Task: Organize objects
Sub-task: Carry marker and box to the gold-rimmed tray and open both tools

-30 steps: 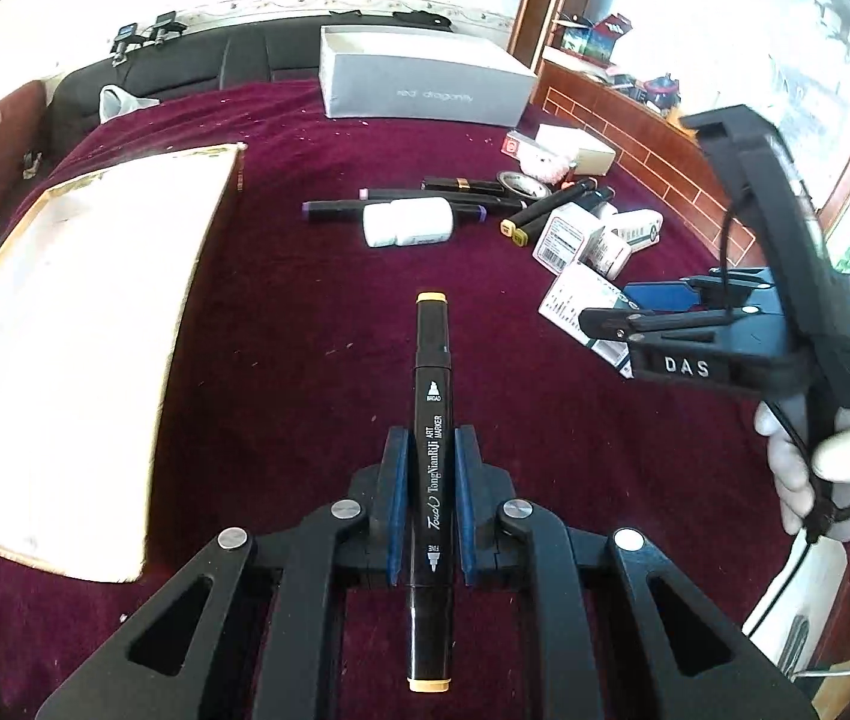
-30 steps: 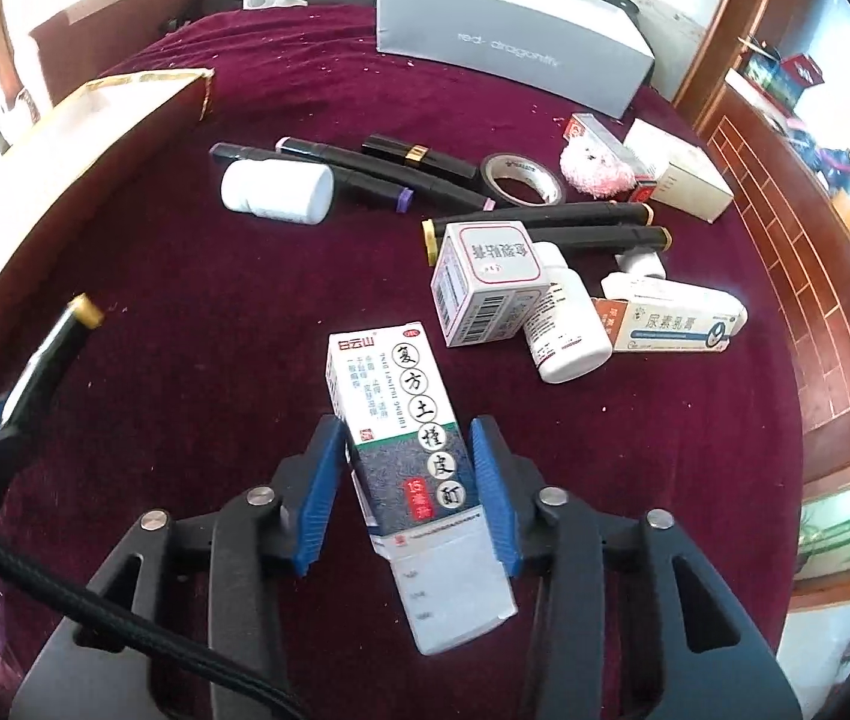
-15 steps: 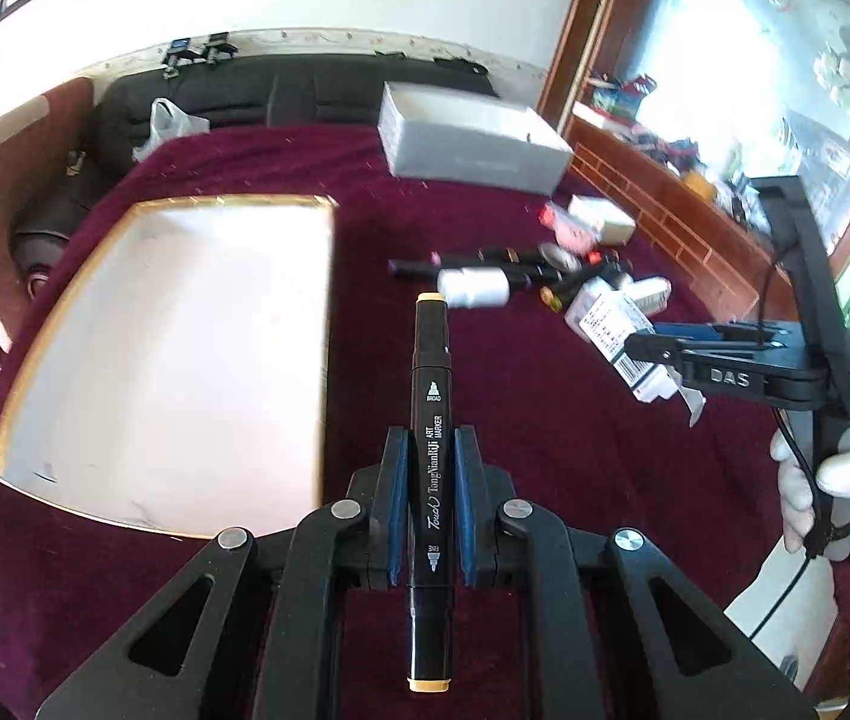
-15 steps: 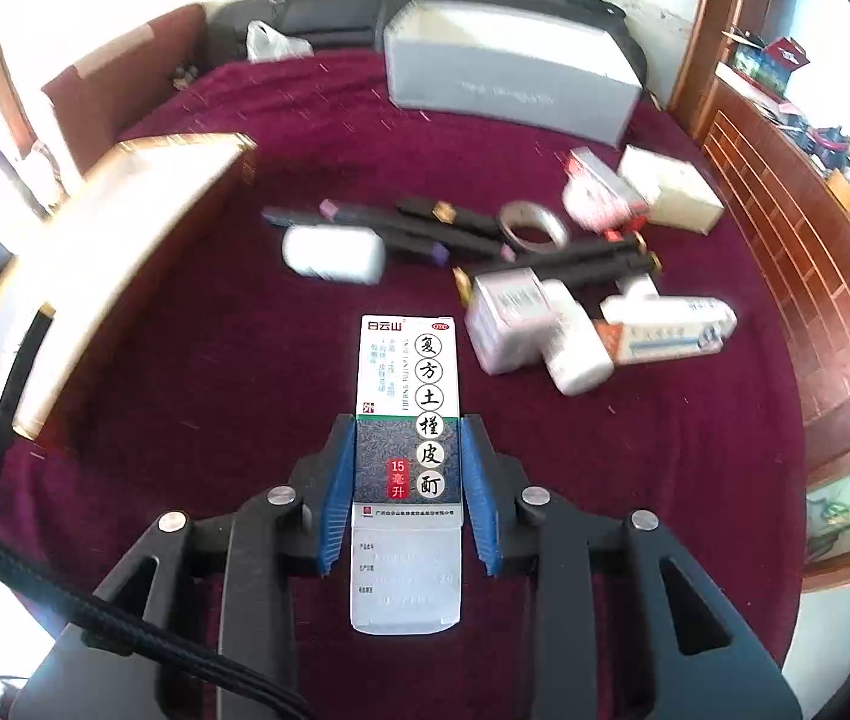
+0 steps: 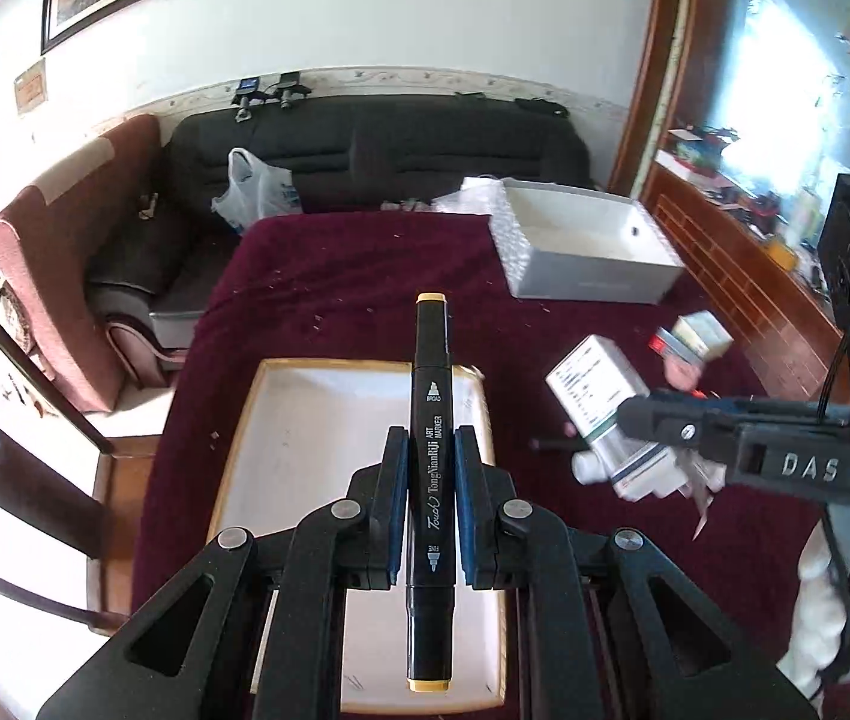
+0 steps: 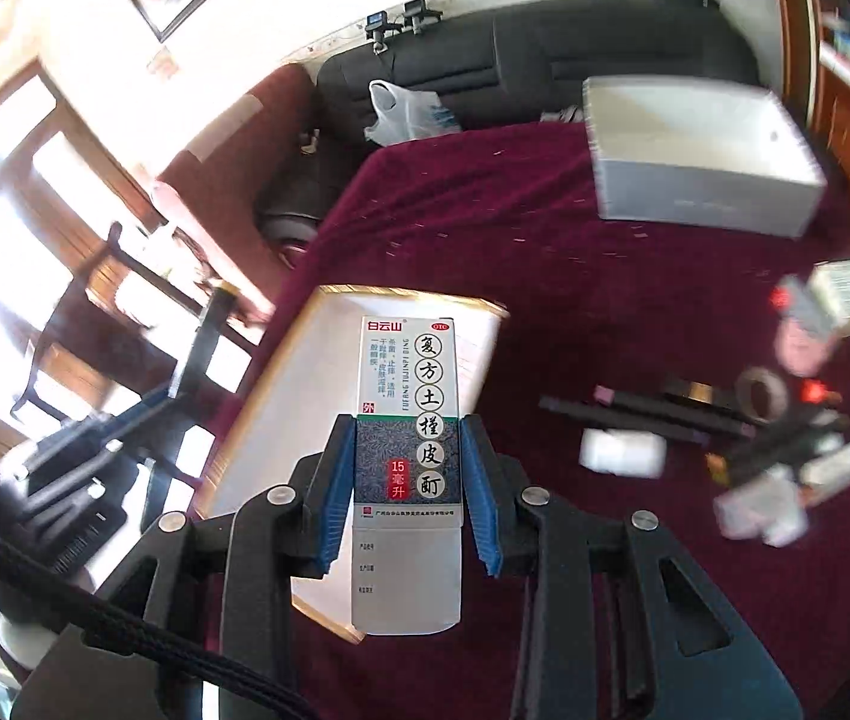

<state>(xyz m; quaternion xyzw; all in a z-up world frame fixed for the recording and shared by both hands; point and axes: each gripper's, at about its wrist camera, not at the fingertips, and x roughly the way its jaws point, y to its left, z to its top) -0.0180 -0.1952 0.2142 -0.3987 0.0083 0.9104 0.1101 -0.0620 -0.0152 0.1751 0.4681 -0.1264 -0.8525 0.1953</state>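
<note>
My left gripper (image 5: pixel 429 457) is shut on a black art marker (image 5: pixel 429 420) with yellow end caps, held above a white gold-rimmed tray (image 5: pixel 305 456). My right gripper (image 6: pixel 408 450) is shut on a tall medicine box (image 6: pixel 407 414) with Chinese print, held above the same tray (image 6: pixel 305 384). The right gripper (image 5: pixel 652 420) and its box (image 5: pixel 598 390) also show at the right of the left wrist view. A pile of markers (image 6: pixel 652 414), a white bottle (image 6: pixel 622 451), a tape roll (image 6: pixel 762 391) and small boxes (image 6: pixel 844 294) lies on the maroon cloth at the right.
A large white open box (image 5: pixel 586 252) stands at the far side of the maroon table (image 5: pixel 365 276). A dark sofa (image 5: pixel 377 150) with a plastic bag (image 5: pixel 257 186) and a red armchair (image 5: pixel 47 276) stand beyond the table. Wooden chairs (image 6: pixel 125 324) stand at the left.
Both grippers have risen and swung left with their loads, from beside the pile to above the white tray. The camera views now tilt up toward the sofa and wall.
</note>
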